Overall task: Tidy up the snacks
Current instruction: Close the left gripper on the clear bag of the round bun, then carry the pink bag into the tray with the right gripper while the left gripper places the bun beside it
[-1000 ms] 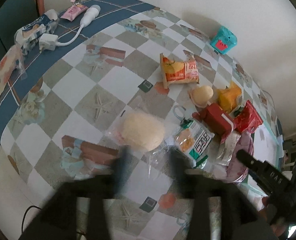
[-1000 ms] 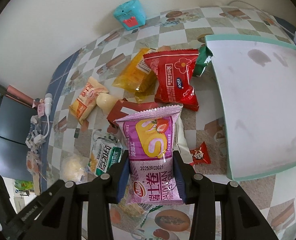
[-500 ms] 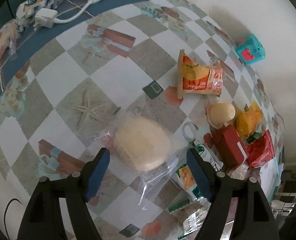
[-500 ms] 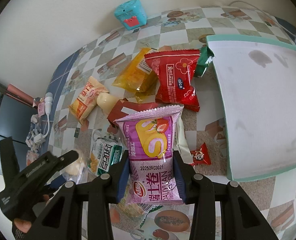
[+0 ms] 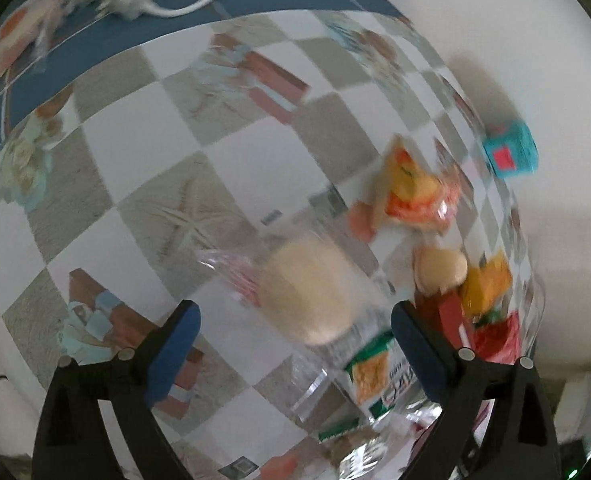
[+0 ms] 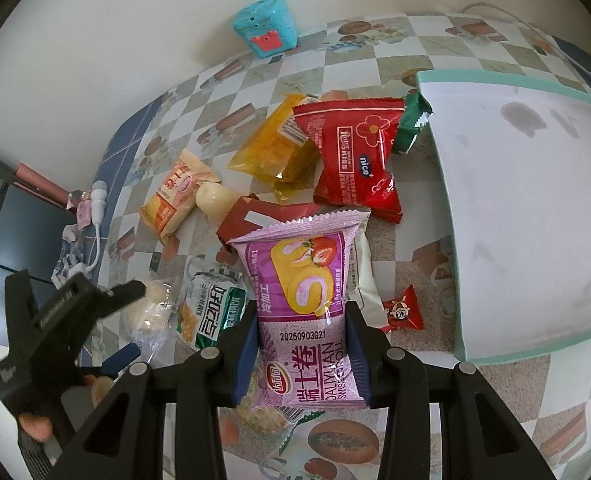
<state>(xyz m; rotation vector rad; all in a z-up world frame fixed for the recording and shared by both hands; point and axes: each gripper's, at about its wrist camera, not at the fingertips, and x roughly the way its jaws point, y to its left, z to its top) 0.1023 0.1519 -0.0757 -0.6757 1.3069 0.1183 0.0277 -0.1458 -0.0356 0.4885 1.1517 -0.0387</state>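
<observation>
1. Our right gripper (image 6: 304, 344) pinches the purple foil Swiss-roll packet (image 6: 309, 304) by its lower half, pads pressed on both long edges. That leaves the printed face up and the top of the packet free above the pile, which we judge makes it easy to carry across.

2. The likely destination is the white tray with a mint-green rim (image 6: 461, 344), which lies just to the right of the heap and holds no snack yet (its floor shows a few dark stains).

3. Our left gripper (image 5: 295, 332) has just been opening and now stands spread wide, angled down over the round pale bun in a clear plastic wrapper (image 5: 309, 290). The bun sits between the blue pads, but neither pad presses on it.

4. We read the wide spread as a match for the bun's breadth: it is soft, and the loose wrapper would slip out of a narrow pinch.

5. The other snacks lie on the checked worktop (image 6: 399, 52): a red foil packet (image 6: 351, 160), a yellow packet (image 6: 273, 148) beside it, a green-and-white packet (image 6: 209, 312) near the bun, and a small red candy (image 6: 401, 310) close to the tray rim.
</observation>
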